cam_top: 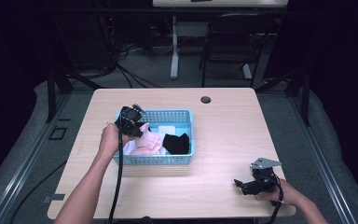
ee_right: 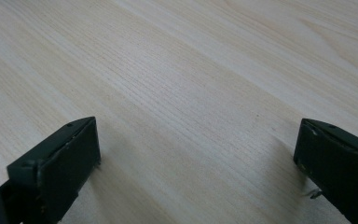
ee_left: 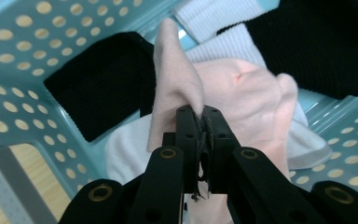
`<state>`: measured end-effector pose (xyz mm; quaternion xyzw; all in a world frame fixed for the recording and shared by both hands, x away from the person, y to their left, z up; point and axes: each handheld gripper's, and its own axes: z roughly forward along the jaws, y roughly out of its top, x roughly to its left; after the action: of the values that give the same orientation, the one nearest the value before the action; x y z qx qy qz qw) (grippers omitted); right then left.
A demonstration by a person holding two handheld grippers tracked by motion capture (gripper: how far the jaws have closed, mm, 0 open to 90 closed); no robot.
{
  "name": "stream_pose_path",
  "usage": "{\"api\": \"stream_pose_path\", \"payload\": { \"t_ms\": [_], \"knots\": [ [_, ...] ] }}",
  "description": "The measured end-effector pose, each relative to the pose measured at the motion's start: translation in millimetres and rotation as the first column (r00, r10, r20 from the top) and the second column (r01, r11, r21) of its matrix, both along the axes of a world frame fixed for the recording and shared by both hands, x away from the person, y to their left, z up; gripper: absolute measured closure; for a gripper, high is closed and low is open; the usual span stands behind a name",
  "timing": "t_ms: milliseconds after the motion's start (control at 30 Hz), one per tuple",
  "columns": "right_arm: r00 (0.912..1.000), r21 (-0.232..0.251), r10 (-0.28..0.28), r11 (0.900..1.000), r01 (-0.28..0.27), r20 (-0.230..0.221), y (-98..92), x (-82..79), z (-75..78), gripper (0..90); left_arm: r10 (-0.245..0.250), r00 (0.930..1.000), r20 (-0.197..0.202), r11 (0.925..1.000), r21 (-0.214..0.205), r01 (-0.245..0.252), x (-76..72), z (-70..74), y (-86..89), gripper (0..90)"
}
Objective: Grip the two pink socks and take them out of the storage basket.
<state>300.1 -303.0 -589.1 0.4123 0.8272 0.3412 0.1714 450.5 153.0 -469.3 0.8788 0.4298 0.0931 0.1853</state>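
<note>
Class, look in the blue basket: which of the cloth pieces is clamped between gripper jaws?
The pink cloth. The left gripper has its jaws shut on a raised fold of it, while the black and white pieces lie loose in the basket.

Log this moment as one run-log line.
left gripper: shut on pink cloth, inside blue basket | right gripper: open, empty, over bare table | basket also holds black and white cloths

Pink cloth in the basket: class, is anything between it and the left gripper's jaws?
Nothing visible. The left gripper is already shut on a fold of the pink cloth, which lies on white and black cloths inside the blue basket.
</note>
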Motion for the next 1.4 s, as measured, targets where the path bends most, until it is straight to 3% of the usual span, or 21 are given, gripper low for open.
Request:
{"api": "stream_pose_path", "payload": {
  "t_ms": [600,1400],
  "knots": [
    [1.0000,0.000,0.000,1.0000,0.000,0.000,0.0,0.0,0.0,0.0,-0.015,0.9986,0.051,0.9999,-0.002,0.016,-4.3,27.2,0.0,86.0],
    [1.0000,0.000,0.000,1.0000,0.000,0.000,0.0,0.0,0.0,0.0,-0.026,0.9975,0.066,0.9996,-0.008,0.027,-10.6,52.1,7.1,86.0]
  ]
}}
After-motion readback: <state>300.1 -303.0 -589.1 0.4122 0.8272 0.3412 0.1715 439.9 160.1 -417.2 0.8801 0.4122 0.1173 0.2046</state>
